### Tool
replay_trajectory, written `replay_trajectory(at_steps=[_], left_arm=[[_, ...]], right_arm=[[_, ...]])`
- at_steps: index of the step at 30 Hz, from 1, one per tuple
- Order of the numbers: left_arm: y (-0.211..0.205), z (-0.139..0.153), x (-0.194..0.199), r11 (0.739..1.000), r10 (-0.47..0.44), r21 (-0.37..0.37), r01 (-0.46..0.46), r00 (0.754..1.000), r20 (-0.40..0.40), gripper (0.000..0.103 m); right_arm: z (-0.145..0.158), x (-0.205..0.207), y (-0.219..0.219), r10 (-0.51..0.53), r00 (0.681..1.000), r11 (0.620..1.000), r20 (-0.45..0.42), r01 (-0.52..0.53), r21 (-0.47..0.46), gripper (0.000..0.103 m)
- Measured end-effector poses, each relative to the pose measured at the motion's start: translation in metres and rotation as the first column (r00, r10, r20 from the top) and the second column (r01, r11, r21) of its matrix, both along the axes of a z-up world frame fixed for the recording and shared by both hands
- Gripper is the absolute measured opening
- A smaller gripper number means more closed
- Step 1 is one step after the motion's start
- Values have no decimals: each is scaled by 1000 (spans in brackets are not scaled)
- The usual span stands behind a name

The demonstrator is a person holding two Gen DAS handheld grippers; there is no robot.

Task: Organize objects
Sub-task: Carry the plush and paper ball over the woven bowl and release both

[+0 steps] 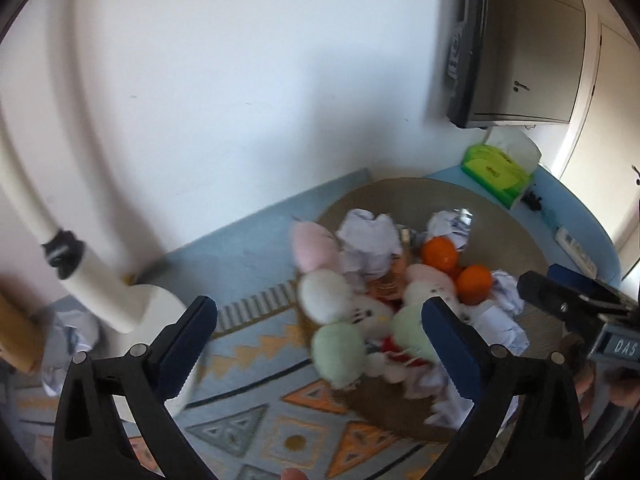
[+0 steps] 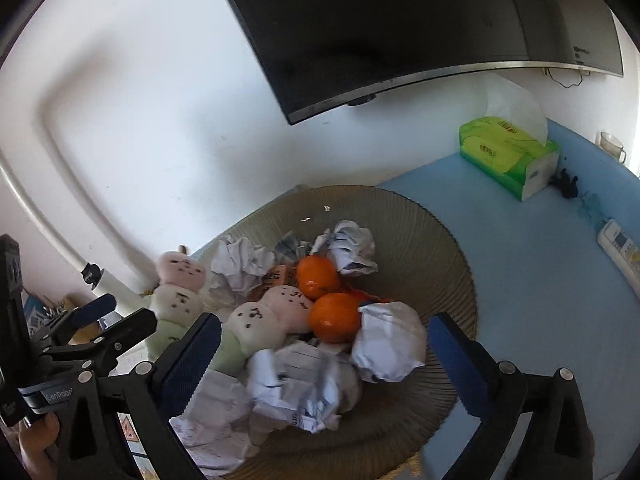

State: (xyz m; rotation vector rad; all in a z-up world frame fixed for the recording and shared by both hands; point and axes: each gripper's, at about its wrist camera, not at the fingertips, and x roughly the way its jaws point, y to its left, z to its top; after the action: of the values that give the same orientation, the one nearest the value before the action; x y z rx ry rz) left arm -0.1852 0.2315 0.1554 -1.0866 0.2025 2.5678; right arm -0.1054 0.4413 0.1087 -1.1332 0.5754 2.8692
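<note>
A ribbed brown bowl (image 2: 444, 256) on the blue table holds two oranges (image 2: 334, 316), several crumpled paper balls (image 2: 390, 342) and two pastel plush dumpling toys (image 2: 256, 320). In the left wrist view the bowl (image 1: 500, 216) shows the same toys (image 1: 324, 292) and oranges (image 1: 440, 254). My left gripper (image 1: 320, 344) is open above the toys at the bowl's left side. My right gripper (image 2: 324, 364) is open above the paper at the bowl's near side. The right gripper also shows in the left wrist view (image 1: 572, 292), the left one in the right wrist view (image 2: 112, 316).
A green tissue box (image 2: 508, 156) and a white remote (image 2: 620, 248) lie on the blue table at the right. A dark screen (image 2: 400, 20) hangs on the wall above. A patterned rug (image 1: 256, 408), a white pipe (image 1: 92, 280) and crumpled paper (image 1: 72, 328) are at the left.
</note>
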Motion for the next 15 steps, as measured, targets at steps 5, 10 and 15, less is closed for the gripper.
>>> replay_trajectory(at_steps=[5, 10, 15], left_arm=[[-25, 14, 11, 1000, 6, 2, -6, 1000, -14, 102], [-52, 25, 17, 1000, 25, -4, -25, 998, -52, 102], [-87, 35, 22, 997, 77, -1, -77, 994, -84, 102]], right_arm=[[13, -3, -22, 15, 999, 1000, -28, -14, 28, 103], [36, -2, -50, 38, 997, 998, -69, -35, 44, 103], [59, -1, -84, 70, 992, 995, -104, -62, 76, 103]])
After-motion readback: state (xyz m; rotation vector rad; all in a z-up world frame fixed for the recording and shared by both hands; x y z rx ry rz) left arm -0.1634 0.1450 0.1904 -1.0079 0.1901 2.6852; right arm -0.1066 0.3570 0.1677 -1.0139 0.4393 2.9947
